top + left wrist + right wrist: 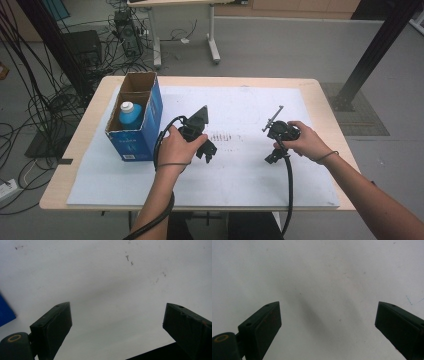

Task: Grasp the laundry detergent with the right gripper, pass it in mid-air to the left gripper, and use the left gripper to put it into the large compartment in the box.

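**Both grippers empty over the sheet**

Your left gripper hangs just right of the blue box, jaws spread wide, holding nothing. Your right gripper is well right of the box, spread too. A blue bottle stands inside the box.

- A blue bottle with a white cap is seen standing upright inside the box.
- The open-topped blue cardboard box is placed at the table's left side.
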### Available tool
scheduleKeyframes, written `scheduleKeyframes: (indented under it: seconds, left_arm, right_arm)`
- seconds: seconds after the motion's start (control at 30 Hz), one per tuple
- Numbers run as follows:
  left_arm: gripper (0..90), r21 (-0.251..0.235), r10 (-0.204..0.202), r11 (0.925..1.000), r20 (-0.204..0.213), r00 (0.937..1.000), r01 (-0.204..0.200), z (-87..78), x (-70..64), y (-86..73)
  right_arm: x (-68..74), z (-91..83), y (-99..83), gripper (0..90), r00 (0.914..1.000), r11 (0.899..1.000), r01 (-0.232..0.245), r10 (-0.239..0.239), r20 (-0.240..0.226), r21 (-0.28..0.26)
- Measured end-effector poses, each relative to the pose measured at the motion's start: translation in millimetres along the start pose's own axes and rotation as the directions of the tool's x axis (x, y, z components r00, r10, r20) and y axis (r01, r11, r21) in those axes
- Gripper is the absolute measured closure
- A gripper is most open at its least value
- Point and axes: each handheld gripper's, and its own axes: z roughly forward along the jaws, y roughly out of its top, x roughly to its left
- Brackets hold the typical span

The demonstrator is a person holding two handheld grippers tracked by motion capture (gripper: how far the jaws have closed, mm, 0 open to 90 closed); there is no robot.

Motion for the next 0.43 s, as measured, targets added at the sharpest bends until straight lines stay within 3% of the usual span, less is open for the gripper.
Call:
scheduleKeyframes:
  seconds: [0.43]
  left_arm:
    - [8.9, -0.010, 0.000, 0.9999, 0.015, 0.9999, 0.000, -3.0, -1.8, -2.8]
  right_arm:
    - [3.1, -2.4, 2.4, 6.9, 1.0000, 1.000, 0.000, 0.000, 0.002, -0.011]
